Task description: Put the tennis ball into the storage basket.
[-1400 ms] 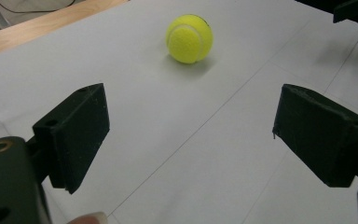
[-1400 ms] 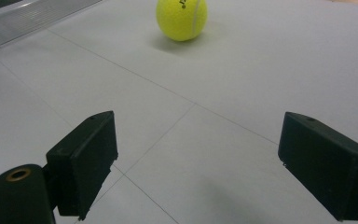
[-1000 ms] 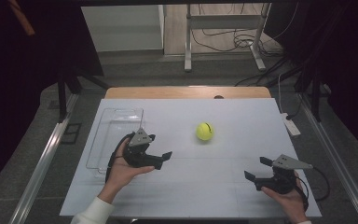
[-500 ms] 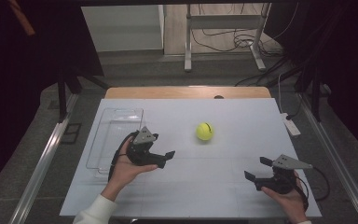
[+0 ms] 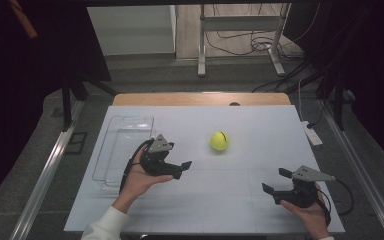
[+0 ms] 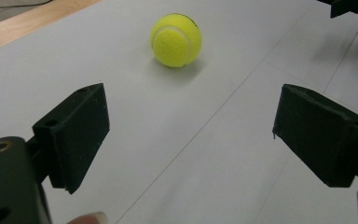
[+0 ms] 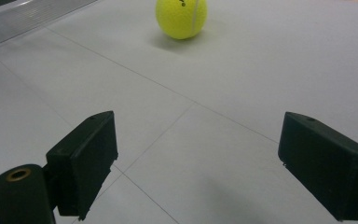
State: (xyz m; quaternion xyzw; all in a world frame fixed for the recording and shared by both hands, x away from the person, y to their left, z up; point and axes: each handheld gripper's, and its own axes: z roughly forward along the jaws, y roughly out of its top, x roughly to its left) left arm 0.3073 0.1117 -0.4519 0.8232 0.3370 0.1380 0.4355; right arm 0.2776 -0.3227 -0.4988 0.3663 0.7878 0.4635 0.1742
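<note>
Bare white surface (image 5: 230,200) between left gripper (image 5: 178,168) and tennis ball (image 5: 220,140), nothing in the way. Same from right gripper (image 5: 277,184). Clear tray (image 5: 122,131) sits just beside the left hand (image 5: 142,176), blocking that edge.

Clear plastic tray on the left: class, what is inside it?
The clear plastic tray looks empty; the white table shows through its base. Its near right corner is covered by the left hand and left claw.

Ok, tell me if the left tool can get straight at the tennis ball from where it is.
Probably yes. The left tool is open and aimed toward the tennis ball, with only bare white table between them and nothing blocking the path.
</note>
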